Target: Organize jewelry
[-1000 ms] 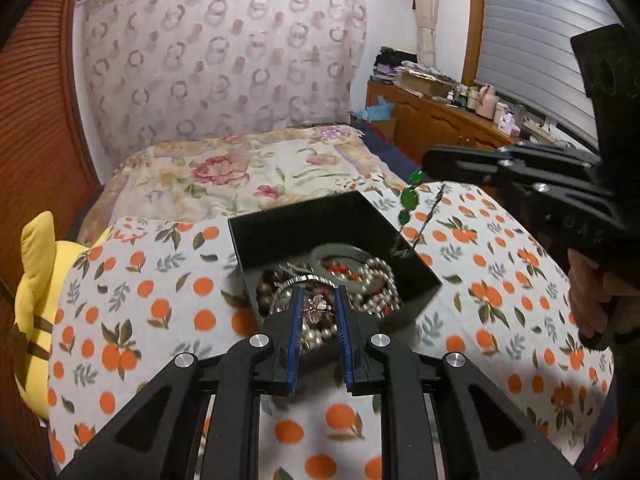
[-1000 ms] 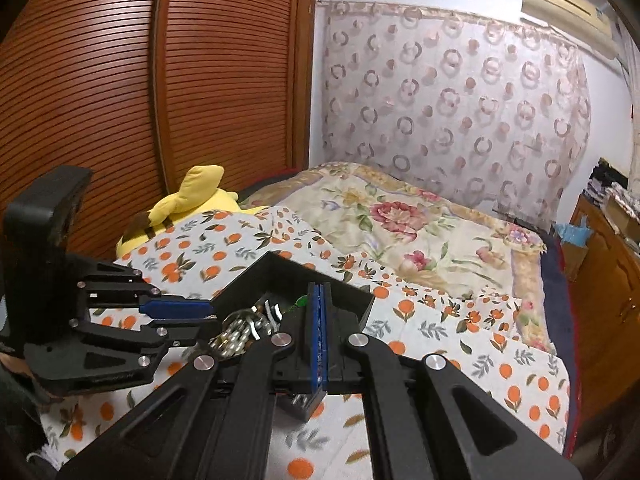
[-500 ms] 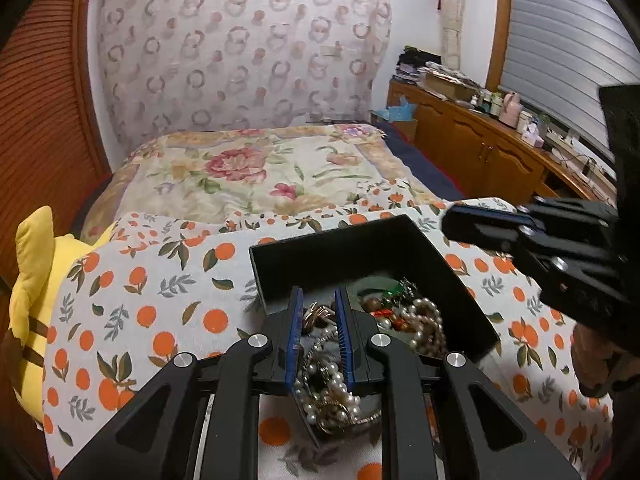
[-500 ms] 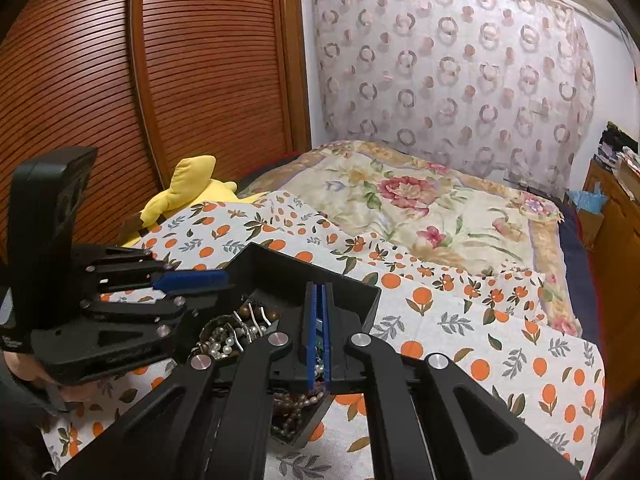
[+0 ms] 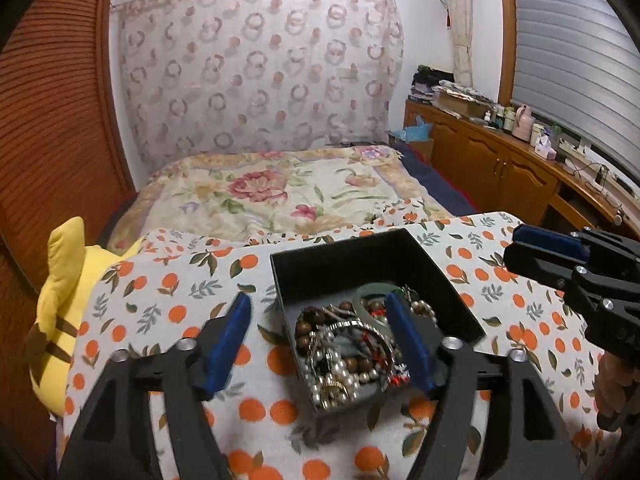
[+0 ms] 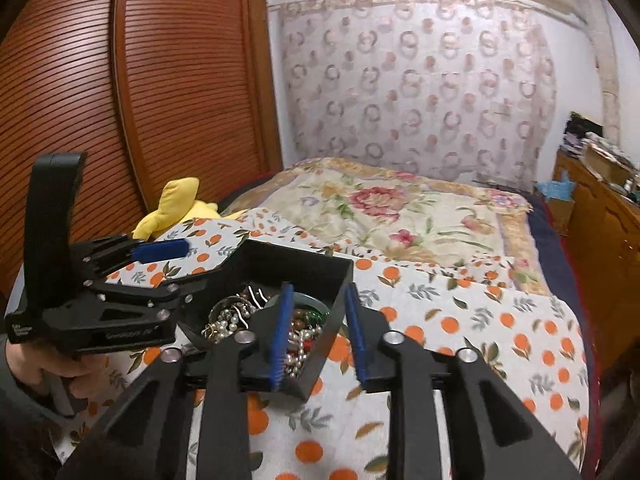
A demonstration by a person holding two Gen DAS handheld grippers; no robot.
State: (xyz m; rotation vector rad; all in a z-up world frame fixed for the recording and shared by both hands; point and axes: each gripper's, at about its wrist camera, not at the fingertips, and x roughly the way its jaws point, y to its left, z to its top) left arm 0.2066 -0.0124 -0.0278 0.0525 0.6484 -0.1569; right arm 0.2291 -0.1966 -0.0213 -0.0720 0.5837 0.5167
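An open black box (image 5: 344,248) sits on the orange-print cloth (image 5: 168,292), with a tangled pile of jewelry (image 5: 344,352) in its near half: pearls, brown beads, a grey-green bangle. My left gripper (image 5: 320,334) is opening wide. Its left finger is over the cloth and its right finger over the pile, gripping nothing. My right gripper (image 6: 316,332) is also opening and straddles the near right wall of the box (image 6: 304,264). Its left finger is inside above the jewelry (image 6: 298,338), and its pads are clear of the wall. Each gripper also appears in the other view: right gripper (image 5: 516,254), left gripper (image 6: 180,268).
A yellow plush toy (image 5: 60,300) lies at the cloth's left edge. Behind is a floral bedspread (image 5: 280,192) and a patterned curtain. A slatted wooden wardrobe (image 6: 160,100) stands at left, a wooden cabinet (image 5: 500,164) with bottles at right. A hand (image 6: 60,368) holds the left gripper.
Both grippers were shut and now stand open. The green-beaded strand hanging from the right gripper over the box is gone from its fingers. The left gripper has let go of the jewelry it pinched.
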